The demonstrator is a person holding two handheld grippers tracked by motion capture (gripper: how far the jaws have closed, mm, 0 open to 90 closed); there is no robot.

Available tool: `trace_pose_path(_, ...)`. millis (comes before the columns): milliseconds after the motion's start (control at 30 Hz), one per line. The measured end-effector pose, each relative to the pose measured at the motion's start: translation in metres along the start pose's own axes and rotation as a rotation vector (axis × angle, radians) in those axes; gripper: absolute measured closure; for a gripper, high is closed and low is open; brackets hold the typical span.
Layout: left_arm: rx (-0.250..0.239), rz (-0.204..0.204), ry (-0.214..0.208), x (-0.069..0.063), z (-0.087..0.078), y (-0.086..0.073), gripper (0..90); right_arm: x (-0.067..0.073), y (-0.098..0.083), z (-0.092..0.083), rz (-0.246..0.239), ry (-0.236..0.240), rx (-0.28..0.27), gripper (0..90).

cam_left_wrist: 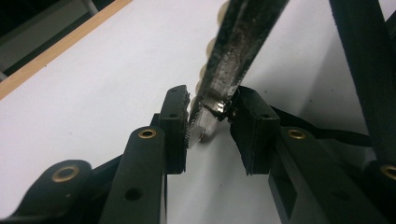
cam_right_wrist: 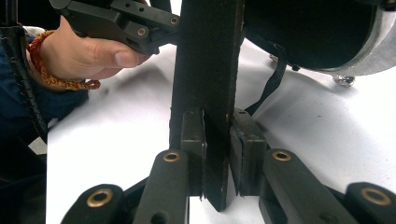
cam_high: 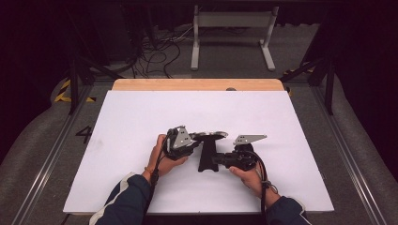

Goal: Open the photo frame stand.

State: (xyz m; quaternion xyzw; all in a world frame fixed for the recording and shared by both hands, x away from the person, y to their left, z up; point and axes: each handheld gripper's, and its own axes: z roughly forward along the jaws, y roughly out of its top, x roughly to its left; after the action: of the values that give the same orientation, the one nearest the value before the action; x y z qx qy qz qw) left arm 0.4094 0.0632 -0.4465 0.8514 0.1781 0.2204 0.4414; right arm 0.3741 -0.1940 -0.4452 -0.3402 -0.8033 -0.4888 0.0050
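In the high view, a dark long-handled object (cam_high: 207,151) with a round, silvery-rimmed head lies on the white surface (cam_high: 131,117), between the left tongs (cam_high: 190,139) and the right tongs (cam_high: 217,160); both are on it.

The left gripper view shows the left tongs (cam_left_wrist: 211,122) nearly closed, pinching the object's thin shiny rim (cam_left_wrist: 219,98).

In the right gripper view, the right tongs (cam_right_wrist: 216,140) clamp the flat black handle (cam_right_wrist: 205,84), with the person's left hand (cam_right_wrist: 81,56) behind.

Judging by this, both grips are made; any lifting or moving appears still to come.
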Motion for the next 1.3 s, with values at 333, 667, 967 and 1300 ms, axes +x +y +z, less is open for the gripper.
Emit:
trace_pose_path(333,-0.029,-0.036,-0.033,0.001,-0.005,-0.003,67.1,0.004,-0.001,-0.001,-0.021,-0.017,0.0,77.4)
trace_pose_path(667,-0.04,-0.05,-0.025,0.006,-0.024,-0.004,57.3,0.004,0.001,-0.004,-0.038,-0.034,0.003,78.3)
trace_pose_path(967,-0.03,-0.088,-0.016,0.007,-0.043,-0.015,47.4,0.006,0.003,-0.011,-0.071,-0.049,0.008,76.6)
trace_pose_path(1300,-0.005,-0.095,0.015,0.005,-0.071,-0.03,37.4,0.013,0.011,-0.029,-0.17,-0.115,-0.02,76.4)
